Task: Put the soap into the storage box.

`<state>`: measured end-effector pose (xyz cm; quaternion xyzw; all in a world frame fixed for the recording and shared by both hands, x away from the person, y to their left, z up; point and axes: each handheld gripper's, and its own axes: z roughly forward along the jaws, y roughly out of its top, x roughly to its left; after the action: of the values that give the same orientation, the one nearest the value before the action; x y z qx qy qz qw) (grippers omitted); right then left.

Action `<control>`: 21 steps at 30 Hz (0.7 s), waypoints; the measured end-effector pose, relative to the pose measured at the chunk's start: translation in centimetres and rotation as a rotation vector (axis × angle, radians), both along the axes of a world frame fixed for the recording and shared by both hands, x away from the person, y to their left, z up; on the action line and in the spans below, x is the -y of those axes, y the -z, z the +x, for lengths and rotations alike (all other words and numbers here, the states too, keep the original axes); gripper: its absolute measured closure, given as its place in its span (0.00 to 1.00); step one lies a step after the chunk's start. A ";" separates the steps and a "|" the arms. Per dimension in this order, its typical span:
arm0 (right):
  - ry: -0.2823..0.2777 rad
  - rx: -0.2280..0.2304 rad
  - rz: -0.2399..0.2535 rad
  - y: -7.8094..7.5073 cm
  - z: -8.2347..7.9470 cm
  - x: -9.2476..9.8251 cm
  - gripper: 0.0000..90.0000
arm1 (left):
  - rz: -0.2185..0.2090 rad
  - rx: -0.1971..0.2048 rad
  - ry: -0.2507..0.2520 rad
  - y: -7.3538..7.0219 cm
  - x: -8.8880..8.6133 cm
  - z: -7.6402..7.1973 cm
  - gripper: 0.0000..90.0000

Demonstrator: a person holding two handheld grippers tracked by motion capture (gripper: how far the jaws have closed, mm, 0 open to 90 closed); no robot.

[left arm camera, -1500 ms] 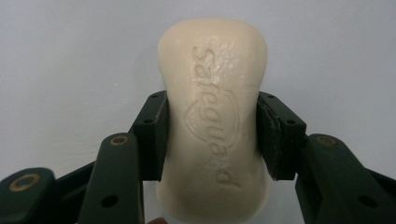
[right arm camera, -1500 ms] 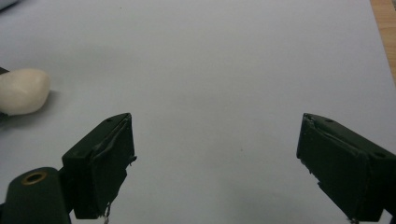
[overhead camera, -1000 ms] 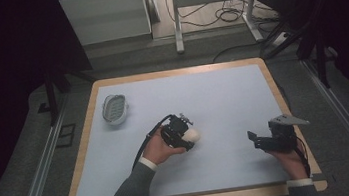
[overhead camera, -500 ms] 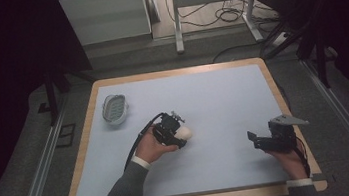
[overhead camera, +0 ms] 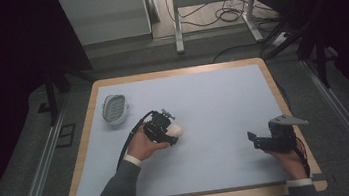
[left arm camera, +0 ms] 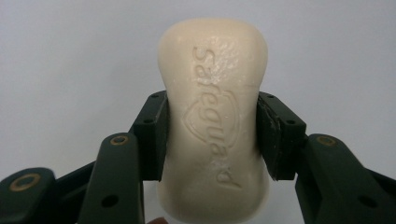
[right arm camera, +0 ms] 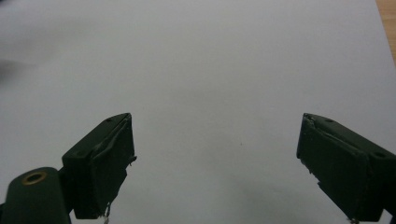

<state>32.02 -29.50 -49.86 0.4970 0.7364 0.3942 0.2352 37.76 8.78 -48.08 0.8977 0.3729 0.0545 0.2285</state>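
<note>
Cream-coloured and waxy, the bar of soap (left arm camera: 214,121) sits clamped across its narrow waist between the two black jaws of the left gripper (left arm camera: 212,135), with its rounded ends sticking out past the pads on either side; gripping it at the pinched middle looks sensible, since that is where a slick bar is least likely to squirt free. From above, the left gripper (overhead camera: 166,129) hovers a little toward nine o'clock of the centre of the pale blue mat (overhead camera: 213,98), the soap (overhead camera: 177,129) poking out of it toward three o'clock. Up at about ten o'clock on the mat lies a small white ribbed soap dish (overhead camera: 114,109), well apart from the bar, and I take that as the place the soap is meant to go. The right gripper (overhead camera: 256,141) rests near the four o'clock corner, its jaws standing wide with nothing between them, only bare mat ahead; it seems parked out of the way while the other hand does the carrying. The wooden table (overhead camera: 87,124) frames the mat all round.
</note>
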 end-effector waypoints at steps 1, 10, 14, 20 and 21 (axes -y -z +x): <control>0.001 -0.001 0.000 0.0 0.0 0.0 0.12 | 0.000 0.000 -0.006 -0.1 -0.2 0.1 0.55; -0.002 0.000 -0.001 0.0 0.0 -0.1 0.12 | -0.004 -0.001 -0.037 -0.1 -1.7 0.6 0.55; -0.002 -0.001 0.000 0.0 0.0 0.0 0.12 | -0.005 -0.004 -0.041 -0.1 -2.0 0.8 0.55; 0.003 -0.003 0.001 0.1 0.1 0.1 0.12 | -0.002 -0.008 -0.047 -0.1 -2.4 1.1 0.55; 0.002 -0.003 0.000 0.1 0.1 0.1 0.12 | 0.000 -0.008 -0.048 -0.1 -2.4 1.1 0.55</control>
<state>32.08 -29.55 -49.95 0.4984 0.7361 0.3932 0.2347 38.90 11.18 -47.94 0.8887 0.3952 0.0564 0.2255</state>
